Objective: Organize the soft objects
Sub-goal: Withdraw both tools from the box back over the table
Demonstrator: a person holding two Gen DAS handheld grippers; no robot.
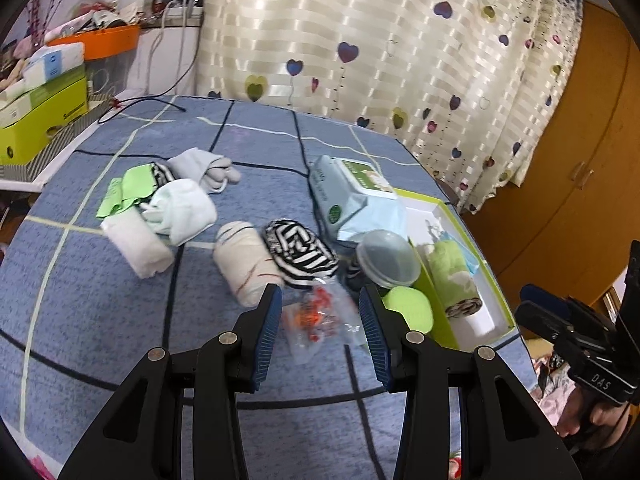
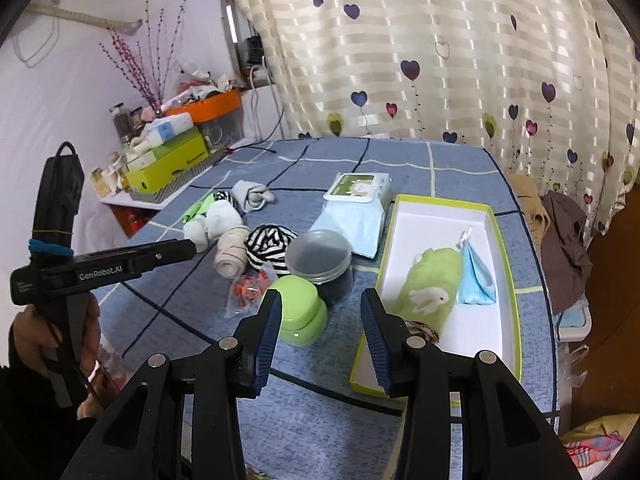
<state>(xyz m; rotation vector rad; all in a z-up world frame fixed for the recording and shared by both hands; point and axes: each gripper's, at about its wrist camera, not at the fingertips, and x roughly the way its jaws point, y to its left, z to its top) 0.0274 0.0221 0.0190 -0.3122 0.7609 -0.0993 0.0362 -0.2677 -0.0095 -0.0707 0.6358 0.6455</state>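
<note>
Rolled soft items lie on the blue bed cover: a black-and-white striped roll (image 1: 300, 254) (image 2: 268, 245), a beige roll (image 1: 246, 262) (image 2: 231, 258), white rolls (image 1: 156, 228) (image 2: 216, 220), a green cloth (image 1: 128, 192) and grey socks (image 1: 208, 168) (image 2: 252, 194). A green-edged white box (image 2: 496, 240) (image 1: 448, 210) holds a green rabbit towel roll (image 2: 432, 288) (image 1: 456, 276) and a blue pouch (image 2: 476, 276). My left gripper (image 1: 320, 320) is open, above a clear packet of orange bits (image 1: 320, 320). My right gripper (image 2: 320, 324) is open and empty, beside the box.
A wet-wipes pack (image 1: 352, 196) (image 2: 360, 200), a clear round tub with grey lid (image 1: 386, 258) (image 2: 320, 260) and a green lidded case (image 2: 300, 310) (image 1: 412, 306) sit mid-bed. Boxes and an orange bin (image 2: 208, 108) stand at far left. A heart-print curtain hangs behind.
</note>
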